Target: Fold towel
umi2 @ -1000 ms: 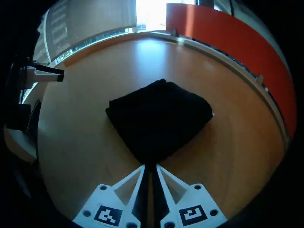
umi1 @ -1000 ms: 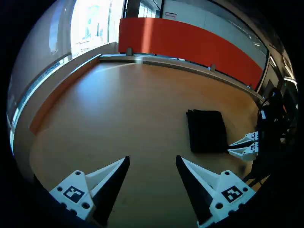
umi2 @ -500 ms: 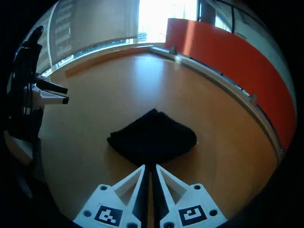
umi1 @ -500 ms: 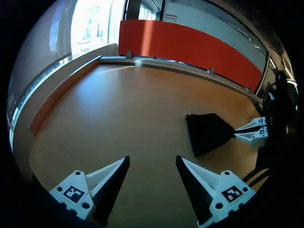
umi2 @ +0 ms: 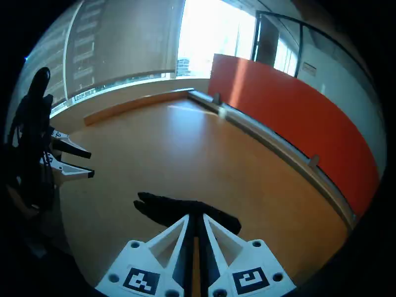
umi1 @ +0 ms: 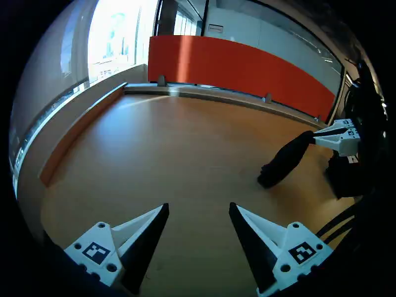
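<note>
A broad wooden tabletop (umi1: 163, 148) filled the scene, backed along its far edge by a long orange screen (umi1: 237, 64), with a bright window (umi1: 114, 39) beyond the screen's left end in the left gripper view.

The left gripper (umi1: 198, 205) hung over the near part of the table, well short of the orange screen, its two fingers spread wide apart with bare wood between them and nothing in their grasp. In the right gripper view it (umi2: 91, 164) showed far off to the left, fingers likewise parted.

The right gripper (umi2: 196, 217) had its fingers pressed together on a corner of the black towel (umi2: 183, 210). Seen from the left gripper view, that gripper (umi1: 317, 134) sat raised above the table in front of the right end of the orange screen, and the towel (umi1: 284, 158) hung from its tips as a narrow, slanting drape. The lower end reached down to the tabletop or just short of it; I could not tell whether it touched.

A second before, the towel had lain flat on the table as a neat folded rectangle with the right gripper's tips at its near edge. Half a second before, one side was already lifted into a peak. Now most of the cloth was off the wood and bunched lengthwise. The left gripper's spread fingers had not changed, though its view had tilted slightly upward toward the screen.
</note>
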Action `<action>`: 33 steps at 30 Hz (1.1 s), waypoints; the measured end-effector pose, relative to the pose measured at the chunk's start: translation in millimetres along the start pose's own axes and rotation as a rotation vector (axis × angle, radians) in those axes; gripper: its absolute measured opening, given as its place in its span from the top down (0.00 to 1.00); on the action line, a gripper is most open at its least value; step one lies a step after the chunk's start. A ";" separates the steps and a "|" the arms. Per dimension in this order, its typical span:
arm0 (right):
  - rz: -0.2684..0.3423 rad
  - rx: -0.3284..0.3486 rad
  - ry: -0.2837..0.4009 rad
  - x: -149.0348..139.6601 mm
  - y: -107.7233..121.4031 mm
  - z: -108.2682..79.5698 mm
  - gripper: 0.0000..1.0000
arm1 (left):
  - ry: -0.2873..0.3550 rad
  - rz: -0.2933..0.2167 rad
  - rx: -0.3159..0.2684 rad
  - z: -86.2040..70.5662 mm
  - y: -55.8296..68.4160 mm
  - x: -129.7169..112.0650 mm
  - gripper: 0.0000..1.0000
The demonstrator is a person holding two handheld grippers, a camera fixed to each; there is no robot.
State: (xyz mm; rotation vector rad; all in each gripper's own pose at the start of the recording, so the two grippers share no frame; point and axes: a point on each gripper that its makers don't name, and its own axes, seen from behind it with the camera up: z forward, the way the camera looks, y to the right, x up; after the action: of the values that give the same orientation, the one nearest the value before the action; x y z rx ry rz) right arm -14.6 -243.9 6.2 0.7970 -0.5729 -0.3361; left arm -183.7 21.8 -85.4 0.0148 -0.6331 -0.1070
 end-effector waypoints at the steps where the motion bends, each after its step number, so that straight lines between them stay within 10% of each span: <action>1: 0.000 -0.005 0.004 2.6 2.8 -3.1 0.96 | 0.002 -0.001 -0.002 -0.9 0.8 0.7 0.10; 33: 0.033 -0.184 -0.004 -26.8 168.1 -129.2 0.96 | 0.022 -0.015 0.008 -15.2 7.3 11.0 0.10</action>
State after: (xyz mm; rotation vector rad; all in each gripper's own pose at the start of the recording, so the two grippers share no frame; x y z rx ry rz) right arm 53.0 -46.1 50.4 0.6087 -0.5501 -0.3545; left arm -165.1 27.7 -90.9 0.0280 -0.6117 -0.1182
